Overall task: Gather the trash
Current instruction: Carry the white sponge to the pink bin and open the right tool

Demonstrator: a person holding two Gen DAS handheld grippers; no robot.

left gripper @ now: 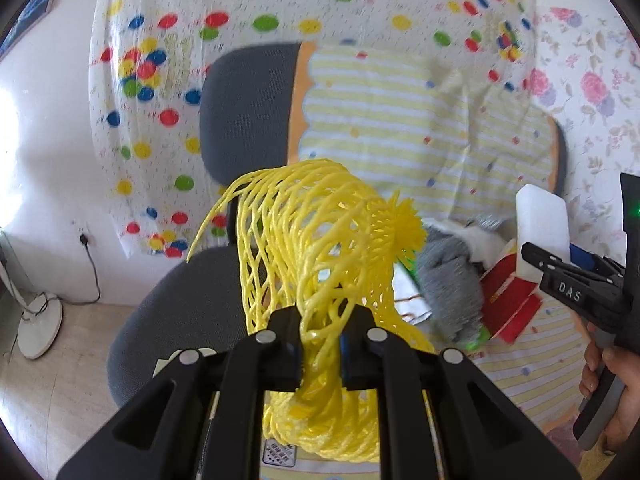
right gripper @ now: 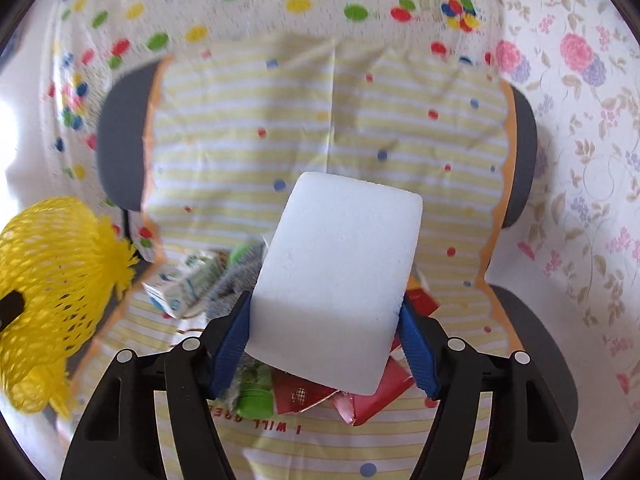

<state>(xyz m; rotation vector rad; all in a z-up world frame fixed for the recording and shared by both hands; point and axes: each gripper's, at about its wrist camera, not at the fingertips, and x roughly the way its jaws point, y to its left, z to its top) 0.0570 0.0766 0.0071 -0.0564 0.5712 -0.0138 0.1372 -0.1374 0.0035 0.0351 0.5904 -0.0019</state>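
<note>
My left gripper [left gripper: 322,320] is shut on a yellow plastic net bag [left gripper: 304,232], which bulges up in front of it; the same net [right gripper: 48,272] fills the left edge of the right wrist view. A white foam block [right gripper: 340,272] stands tilted between the blue pads [right gripper: 234,332] of my right gripper [right gripper: 326,320], which press on its sides. Under the block lies a heap of trash on the striped chair cover [right gripper: 360,120]: a small milk carton [right gripper: 180,284], a grey cloth [left gripper: 452,280], a green cap [right gripper: 256,392] and torn red cartons [right gripper: 372,400].
Two grey office chairs [left gripper: 248,112] stand side by side under the yellow striped cover. Behind them hang a dotted sheet [left gripper: 168,20] and a floral cloth [right gripper: 580,80]. A white fan base [left gripper: 40,324] and a wall cable [left gripper: 90,264] sit at the left on the wooden floor. A hand [left gripper: 612,380] holds the right gripper's handle.
</note>
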